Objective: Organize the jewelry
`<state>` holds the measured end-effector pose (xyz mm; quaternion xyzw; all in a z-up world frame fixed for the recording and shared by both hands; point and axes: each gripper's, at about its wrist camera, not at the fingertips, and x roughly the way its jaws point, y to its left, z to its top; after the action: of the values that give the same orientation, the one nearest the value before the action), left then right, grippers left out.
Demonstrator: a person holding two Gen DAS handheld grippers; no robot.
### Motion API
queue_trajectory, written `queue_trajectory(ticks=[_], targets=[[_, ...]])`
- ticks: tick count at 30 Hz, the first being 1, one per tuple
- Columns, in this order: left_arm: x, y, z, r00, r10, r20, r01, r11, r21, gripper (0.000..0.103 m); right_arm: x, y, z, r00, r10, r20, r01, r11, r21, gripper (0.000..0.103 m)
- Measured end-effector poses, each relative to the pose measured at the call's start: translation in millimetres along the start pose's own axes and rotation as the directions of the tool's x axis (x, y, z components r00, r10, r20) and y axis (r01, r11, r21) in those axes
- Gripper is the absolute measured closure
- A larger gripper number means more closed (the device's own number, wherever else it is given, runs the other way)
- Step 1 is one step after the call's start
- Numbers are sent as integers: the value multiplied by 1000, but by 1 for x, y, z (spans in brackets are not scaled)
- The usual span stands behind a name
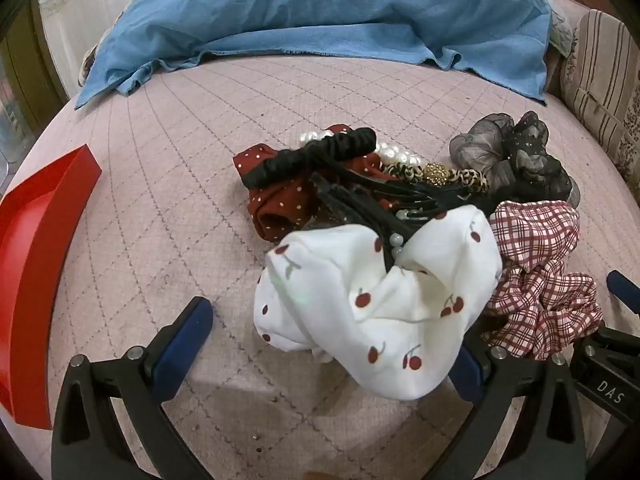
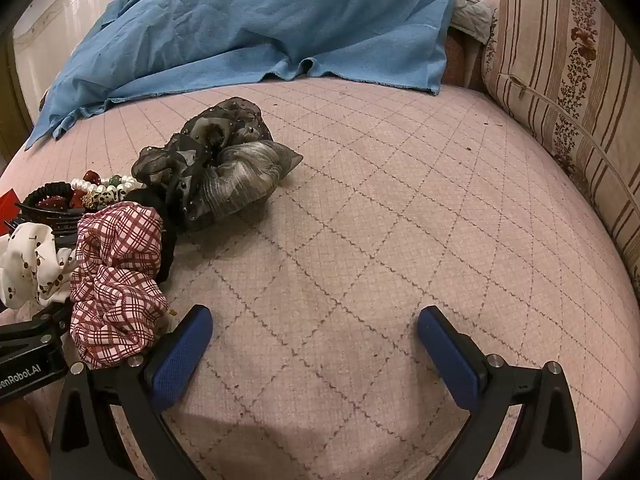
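Both wrist views, angled down at a pink quilted bed. Landmark: the heap of hair accessories lying on it.

Left gripper: jaws at full spread, holding nothing. The white cherry scrunchie, nearest member of the heap, lies between the fingers and slightly ahead; it covers the tip of the right-hand finger, and whether it touches that pad cannot be told. Its bulk runs crosswise to the fingers, roughly from one pad toward the other.

Right gripper: jaws equally wide, empty, over bare quilt. The heap lies off its left finger; the plaid scrunchie sits just beside that finger, perhaps touching it.

Heap layout, from the cherry scrunchie: plaid scrunchie to the right, its long axis running away from the cameras; black claw clips just behind, partly resting on the white fabric, long axes slanting toward the far right; red dotted scrunchie and black scrunchie farther back; pearls and leopard band beyond; grey organza scrunchie at the far right.

Red tray: well to the left of the heap, empty in its visible part, long axis running away from the camera. Judged the likely destination.

Judgement: the left gripper is the nearer and better aligned; closing on the cherry scrunchie needs only a short advance.

Blue cloth lies behind the heap.
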<state>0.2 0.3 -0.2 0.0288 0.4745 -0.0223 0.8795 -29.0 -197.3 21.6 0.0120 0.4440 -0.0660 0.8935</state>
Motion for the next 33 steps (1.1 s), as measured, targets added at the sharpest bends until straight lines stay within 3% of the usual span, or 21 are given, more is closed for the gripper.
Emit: queue_trajectory(ticks=[27, 33], targets=[[-3, 0, 1, 1000, 5, -1, -5, 1000, 6, 0, -1, -9, -3, 1000, -1, 3, 1, 1000, -2, 0], [-8, 2, -1, 997, -45, -59, 50, 995, 84, 0, 1, -9, -4, 1000, 20, -17, -19, 1000, 9, 0]])
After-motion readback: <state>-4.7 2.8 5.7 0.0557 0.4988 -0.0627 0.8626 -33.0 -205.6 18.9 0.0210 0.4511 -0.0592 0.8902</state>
